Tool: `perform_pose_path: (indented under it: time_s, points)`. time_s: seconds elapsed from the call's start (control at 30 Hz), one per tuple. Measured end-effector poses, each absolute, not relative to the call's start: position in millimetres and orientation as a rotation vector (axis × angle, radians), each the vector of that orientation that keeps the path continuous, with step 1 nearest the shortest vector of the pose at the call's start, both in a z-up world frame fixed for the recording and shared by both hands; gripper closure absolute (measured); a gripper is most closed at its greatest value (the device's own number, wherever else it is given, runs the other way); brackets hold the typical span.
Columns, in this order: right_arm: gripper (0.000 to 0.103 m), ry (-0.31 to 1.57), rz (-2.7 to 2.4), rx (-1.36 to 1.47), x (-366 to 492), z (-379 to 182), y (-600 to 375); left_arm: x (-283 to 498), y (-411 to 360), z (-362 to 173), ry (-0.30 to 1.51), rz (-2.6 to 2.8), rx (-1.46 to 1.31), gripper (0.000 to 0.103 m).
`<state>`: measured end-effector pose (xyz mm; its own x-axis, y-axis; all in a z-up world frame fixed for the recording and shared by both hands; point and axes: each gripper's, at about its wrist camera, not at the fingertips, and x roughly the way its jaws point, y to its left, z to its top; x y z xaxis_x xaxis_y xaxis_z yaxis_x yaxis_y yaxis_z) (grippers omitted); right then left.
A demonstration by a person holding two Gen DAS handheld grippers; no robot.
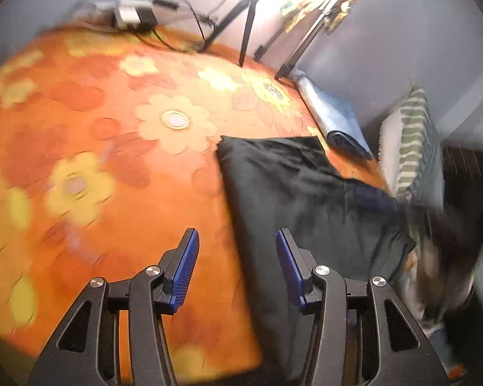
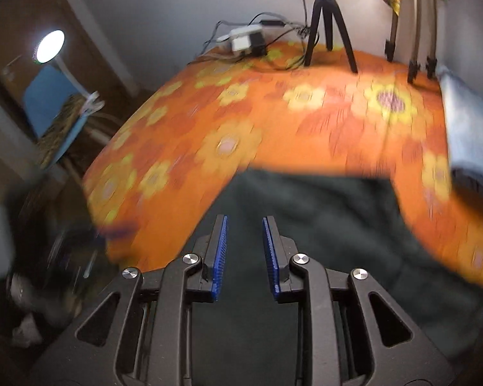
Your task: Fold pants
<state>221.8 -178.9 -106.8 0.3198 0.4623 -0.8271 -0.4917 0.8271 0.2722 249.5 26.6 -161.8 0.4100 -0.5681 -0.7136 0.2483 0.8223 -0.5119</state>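
Note:
Dark folded pants (image 1: 293, 193) lie flat on an orange flowered bedspread (image 1: 96, 148), toward its right side in the left wrist view. My left gripper (image 1: 236, 241) hovers above the pants' left edge, jaws apart, nothing between the blue pads (image 1: 185, 270). In the right wrist view the same pants (image 2: 306, 209) fill the lower middle. My right gripper (image 2: 244, 225) hangs over them with a narrow gap between its blue pads (image 2: 219, 251), and no cloth is caught in it. Both pictures are blurred by motion.
A folded light-blue garment (image 1: 335, 119) lies at the bed's right edge, seen as (image 2: 467, 135) too. A small black tripod (image 2: 325, 22), taller stand legs (image 2: 415, 32) and a white box with cables (image 2: 244, 40) stand at the far edge. A lamp (image 2: 50, 46) glows at left.

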Motion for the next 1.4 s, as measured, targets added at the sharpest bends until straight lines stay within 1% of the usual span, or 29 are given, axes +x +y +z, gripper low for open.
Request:
perform_pose_path:
  time_s: [0.17, 0.2, 0.23, 0.3, 0.4, 0.5, 0.63, 0.87, 1.1, 1.13, 1.17, 1.2, 1.23, 1.27, 1.3, 1.37, 1.4]
  points:
    - [0.08, 1.102, 0.663, -0.036, 153, -135, -176, 293, -4, -181, 1.11, -0.542, -0.312, 0.054]
    - [0.076, 1.101, 0.671, -0.047, 142, -139, -170, 293, -7, -182, 1.117, -0.542, -0.303, 0.054]
    - [0.069, 1.094, 0.675, -0.059, 134, -142, -166, 295, -9, -183, 1.125, -0.54, -0.288, 0.054]
    - [0.06, 1.073, 0.691, -0.094, 117, -147, -154, 301, -14, -184, 1.131, -0.545, -0.258, 0.055]
    - [0.058, 1.015, 0.699, -0.182, 97, -149, -130, 305, -15, -183, 1.148, -0.559, -0.254, 0.055]
    - [0.048, 0.981, 0.696, -0.202, 88, -151, -115, 310, -17, -183, 1.158, -0.564, -0.253, 0.055]
    - [0.047, 0.945, 0.668, -0.258, 79, -160, -94, 318, -24, -182, 1.169, -0.573, -0.219, 0.057]
    - [0.047, 0.879, 0.595, -0.406, 66, -177, -62, 328, -28, -178, 1.16, -0.572, -0.214, 0.057]
    - [0.047, 0.872, 0.505, -0.483, 62, -191, -47, 334, -32, -181, 1.156, -0.562, -0.219, 0.057]
    - [0.047, 0.874, 0.501, -0.476, 61, -191, -47, 335, -32, -182, 1.153, -0.555, -0.221, 0.059]
    - [0.05, 0.877, 0.502, -0.464, 62, -191, -48, 335, -33, -182, 1.152, -0.549, -0.22, 0.07]
    - [0.057, 0.882, 0.501, -0.448, 62, -189, -51, 336, -33, -183, 1.151, -0.544, -0.217, 0.078]
    - [0.066, 0.885, 0.503, -0.437, 63, -188, -52, 336, -32, -184, 1.144, -0.536, -0.215, 0.082]
    - [0.07, 0.892, 0.511, -0.419, 68, -186, -57, 336, -31, -184, 1.141, -0.528, -0.224, 0.088]
    - [0.078, 0.9, 0.517, -0.399, 69, -184, -60, 337, -30, -185, 1.14, -0.523, -0.231, 0.091]
    - [0.084, 0.925, 0.535, -0.343, 74, -181, -70, 336, -28, -184, 1.129, -0.507, -0.245, 0.095]
    - [0.092, 0.934, 0.535, -0.316, 77, -179, -75, 336, -28, -182, 1.124, -0.507, -0.244, 0.096]
